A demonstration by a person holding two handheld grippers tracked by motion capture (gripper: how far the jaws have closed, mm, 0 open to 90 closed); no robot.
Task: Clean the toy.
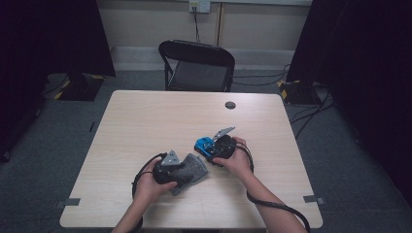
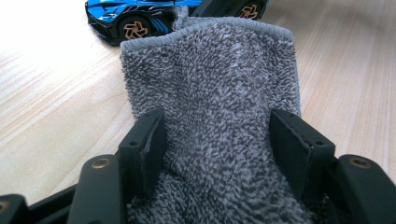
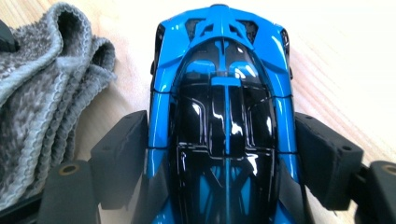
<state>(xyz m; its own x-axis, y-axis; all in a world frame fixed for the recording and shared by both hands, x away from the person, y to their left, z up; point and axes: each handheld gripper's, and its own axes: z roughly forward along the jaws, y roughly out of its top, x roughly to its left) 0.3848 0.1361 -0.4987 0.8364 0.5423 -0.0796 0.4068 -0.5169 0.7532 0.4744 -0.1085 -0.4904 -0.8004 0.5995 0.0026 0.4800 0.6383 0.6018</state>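
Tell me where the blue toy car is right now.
The blue toy car sits right of centre on the table in the high view, between the right gripper's jaws, beside the grey cloth.

One toy car [image 1: 204,145], one grey towel [image 1: 192,170], two grippers (left [image 1: 190,165], right [image 1: 208,146]), one surface [image 1: 145,121] and one chair [image 1: 197,65] are shown.

Black grippers [image 1: 167,172], brass screws, grey plates, black cables.
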